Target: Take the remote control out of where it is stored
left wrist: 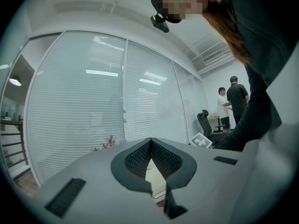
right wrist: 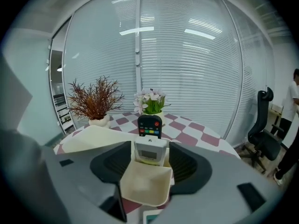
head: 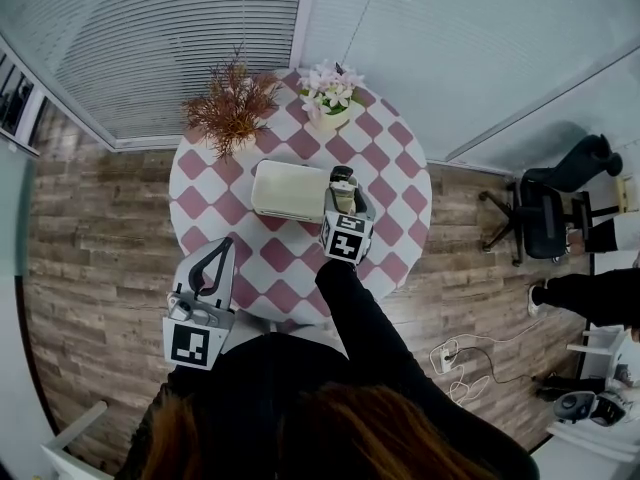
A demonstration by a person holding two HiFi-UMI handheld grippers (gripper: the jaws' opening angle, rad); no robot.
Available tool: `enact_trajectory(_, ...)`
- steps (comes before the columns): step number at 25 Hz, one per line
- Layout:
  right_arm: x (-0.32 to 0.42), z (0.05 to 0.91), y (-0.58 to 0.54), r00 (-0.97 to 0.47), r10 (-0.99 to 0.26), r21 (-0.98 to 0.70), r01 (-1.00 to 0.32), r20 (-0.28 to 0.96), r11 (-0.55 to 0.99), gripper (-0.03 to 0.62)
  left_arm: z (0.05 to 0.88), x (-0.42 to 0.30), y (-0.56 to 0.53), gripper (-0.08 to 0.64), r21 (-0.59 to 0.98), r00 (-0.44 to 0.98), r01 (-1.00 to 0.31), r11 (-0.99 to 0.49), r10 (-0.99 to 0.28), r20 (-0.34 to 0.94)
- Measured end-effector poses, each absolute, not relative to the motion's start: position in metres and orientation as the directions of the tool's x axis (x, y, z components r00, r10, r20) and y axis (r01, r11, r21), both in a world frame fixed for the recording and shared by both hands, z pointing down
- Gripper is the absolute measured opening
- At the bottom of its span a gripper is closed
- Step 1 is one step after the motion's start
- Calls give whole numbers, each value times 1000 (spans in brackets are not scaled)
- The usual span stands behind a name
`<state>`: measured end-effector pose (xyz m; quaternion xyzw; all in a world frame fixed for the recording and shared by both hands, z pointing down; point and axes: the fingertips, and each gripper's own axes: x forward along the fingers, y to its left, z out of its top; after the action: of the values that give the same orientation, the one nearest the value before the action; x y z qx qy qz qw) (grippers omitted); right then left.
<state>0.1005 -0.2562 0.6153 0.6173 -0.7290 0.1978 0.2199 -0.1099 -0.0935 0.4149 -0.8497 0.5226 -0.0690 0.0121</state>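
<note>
On the round table with the pink-and-white chequered cloth (head: pixel 400 180), the right gripper (right wrist: pixel 149 149) hangs tilted downward over a small cream open-topped plastic holder (right wrist: pixel 142 185), its jaws spread wide to either side of it. The holder's front pocket lies between the two dark ribbed pads; whether the pads touch its walls cannot be told. A white remote control with a small grey screen (right wrist: pixel 150 151) stands upright in the holder between the jaw tips. Just behind it stands a black remote control with a row of coloured buttons (right wrist: pixel 150 126), also upright, taller, and beyond the tips. Neither remote is gripped and both are still in the holder. From the head view the right gripper (head: pixel 343 184) sits just to the right of a low cream rectangular box (head: pixel 288 190) near the middle of the table. Past the box, at the far rim, a pot of rust-red dried twigs (head: pixel 232 106) stands to the left of a pot of pale pink and white flowers (head: pixel 330 90). The left gripper (head: pixel 222 254) is held at the near edge of the table, well apart from the holder. Its own view shows the left gripper (left wrist: pixel 150 143) with its jaws pressed together at the tips and nothing between them.
</note>
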Motion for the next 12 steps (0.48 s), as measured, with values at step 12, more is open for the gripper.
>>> enact_trajectory(12, 103, 620, -264, -91, -823, 6, -993, 560, 114, 242, 415, -115, -92, 6, -104, 429, -893, -439, -897, 107)
